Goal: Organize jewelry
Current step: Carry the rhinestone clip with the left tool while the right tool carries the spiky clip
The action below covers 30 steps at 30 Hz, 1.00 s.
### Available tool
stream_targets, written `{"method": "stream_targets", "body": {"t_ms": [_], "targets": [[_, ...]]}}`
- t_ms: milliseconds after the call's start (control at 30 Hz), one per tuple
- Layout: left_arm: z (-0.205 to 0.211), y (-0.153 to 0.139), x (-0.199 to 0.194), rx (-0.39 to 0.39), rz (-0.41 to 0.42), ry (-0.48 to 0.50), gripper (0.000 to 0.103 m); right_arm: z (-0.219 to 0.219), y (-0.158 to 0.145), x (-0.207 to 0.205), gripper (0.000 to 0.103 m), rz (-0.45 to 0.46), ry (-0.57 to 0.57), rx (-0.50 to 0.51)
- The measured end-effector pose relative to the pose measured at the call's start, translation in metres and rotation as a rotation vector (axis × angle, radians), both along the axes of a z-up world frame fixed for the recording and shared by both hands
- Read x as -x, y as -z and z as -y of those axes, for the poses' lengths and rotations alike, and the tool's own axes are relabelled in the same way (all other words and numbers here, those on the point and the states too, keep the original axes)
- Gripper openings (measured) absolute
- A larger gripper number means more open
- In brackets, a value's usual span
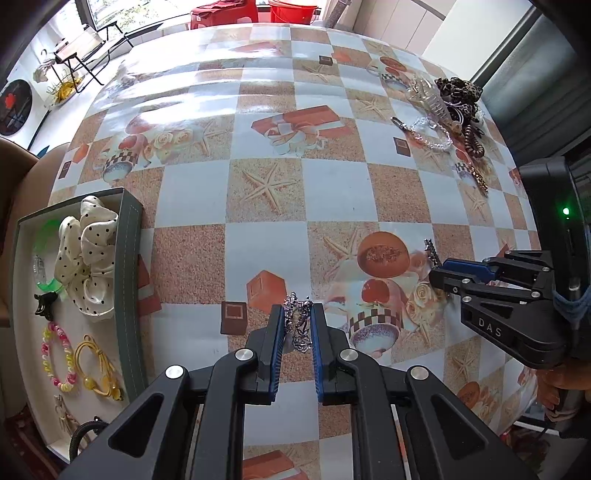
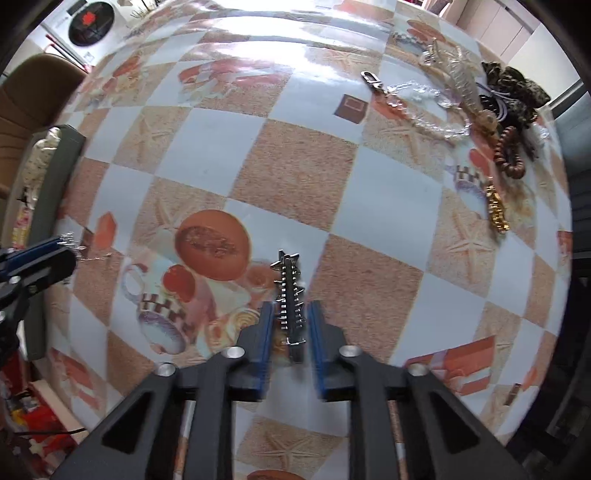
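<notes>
Left wrist view: far left of the left gripper sits the green tray with a polka-dot scrunchie and bead bracelet. Its narrow jaws pinch a silver chain. Right of it, the right gripper, marked "DAS", narrowly straddles a spiked silver clip; whether it grips, I cannot tell. Far ahead-right lies a loose jewelry pile, unobstructed.

Our bright room behind the counter

We see a window, a folding chair, red buckets, and daylight glaring off the checkered counter.
</notes>
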<state>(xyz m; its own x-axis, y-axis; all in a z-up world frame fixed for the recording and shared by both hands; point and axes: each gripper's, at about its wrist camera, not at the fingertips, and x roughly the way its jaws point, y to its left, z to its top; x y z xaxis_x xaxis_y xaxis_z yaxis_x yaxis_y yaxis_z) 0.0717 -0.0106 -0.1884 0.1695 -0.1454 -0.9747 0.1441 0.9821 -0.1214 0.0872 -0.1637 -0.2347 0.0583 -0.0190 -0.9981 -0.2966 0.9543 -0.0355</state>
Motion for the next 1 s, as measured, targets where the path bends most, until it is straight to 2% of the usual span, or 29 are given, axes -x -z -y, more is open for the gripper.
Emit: {"method": "stream_targets", "body": {"t_ms": [333, 733, 1000], "targets": [[-0.010, -0.012, 0.004, 0.006, 0.031, -0.003, 0.017, 0.001, -0.019, 0.010, 0.018, -0.004, 0.083, -0.079], [-0.036, -0.027, 0.028, 0.026, 0.064, -0.017, 0.017, -0.045, -0.045, 0.023, 0.018, 0.027, 0.067, -0.162], [-0.079, -0.043, 0.048, 0.029, 0.096, -0.066, 0.017, -0.086, -0.067, 0.031, 0.018, 0.051, 0.031, -0.211]]}}
